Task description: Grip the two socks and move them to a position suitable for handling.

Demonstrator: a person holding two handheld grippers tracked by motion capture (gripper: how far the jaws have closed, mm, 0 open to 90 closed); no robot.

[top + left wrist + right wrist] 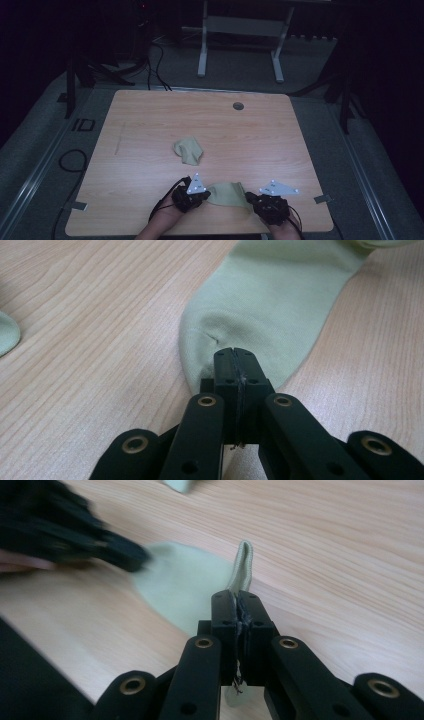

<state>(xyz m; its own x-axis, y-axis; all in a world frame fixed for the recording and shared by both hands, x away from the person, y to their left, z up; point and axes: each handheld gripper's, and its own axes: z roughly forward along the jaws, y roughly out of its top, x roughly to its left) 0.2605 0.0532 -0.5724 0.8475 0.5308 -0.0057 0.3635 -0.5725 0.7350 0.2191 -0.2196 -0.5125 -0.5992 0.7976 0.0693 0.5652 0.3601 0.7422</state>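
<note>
Pale-green sock near the table's front edge, pinched tight at both ends by left gripper and right gripper, mid-stretch by the looks, probably next laying flat toward its crumpled mate farther back.

Open tabletop lying ahead of both grippers

Only the crumpled sock is sitting mid-table ahead of the stretched sock; bare wood is spreading wide around it, offering free passage on either side.
</note>
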